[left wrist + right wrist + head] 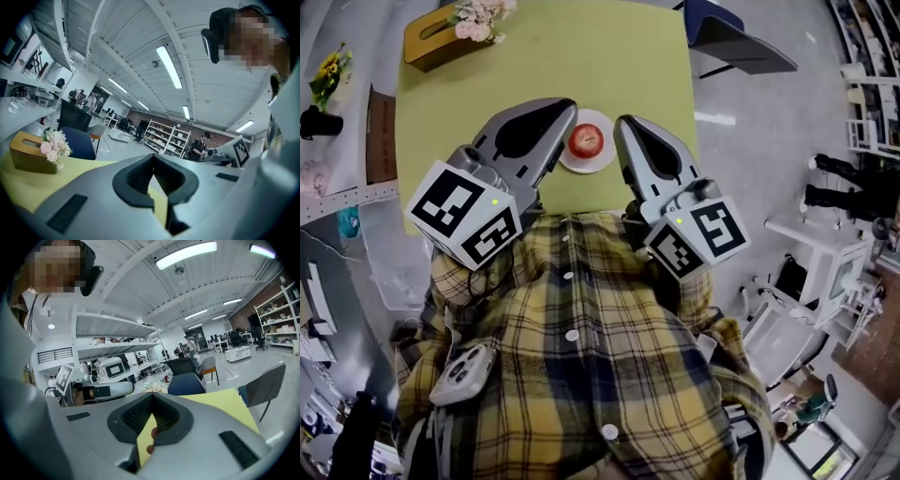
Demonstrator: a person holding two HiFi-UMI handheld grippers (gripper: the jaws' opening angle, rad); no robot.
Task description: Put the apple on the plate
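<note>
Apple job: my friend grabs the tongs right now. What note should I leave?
Left tongs: shut, nothing in them.
Right tongs: shut, nothing in them.
Apple: sits on the white plate, on the green table, between the two tongs in the head view.
Done: the apple is on the plate.
Left: nothing that shows; probably just pull the tongs back.

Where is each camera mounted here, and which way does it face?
Head view: on the person's head, facing steeply down at the apple on the plate; shows shirt, left hand-held gripper, right hand-held gripper.
Left gripper view: on the left hand-held gripper, facing out over the table toward the tissue box; shows its shut jaws.
Right gripper view: on the right hand-held gripper, facing across the table toward chairs; shows its shut jaws.
Shared: each gripper view catches the other hand-held gripper and the person's head.
</note>
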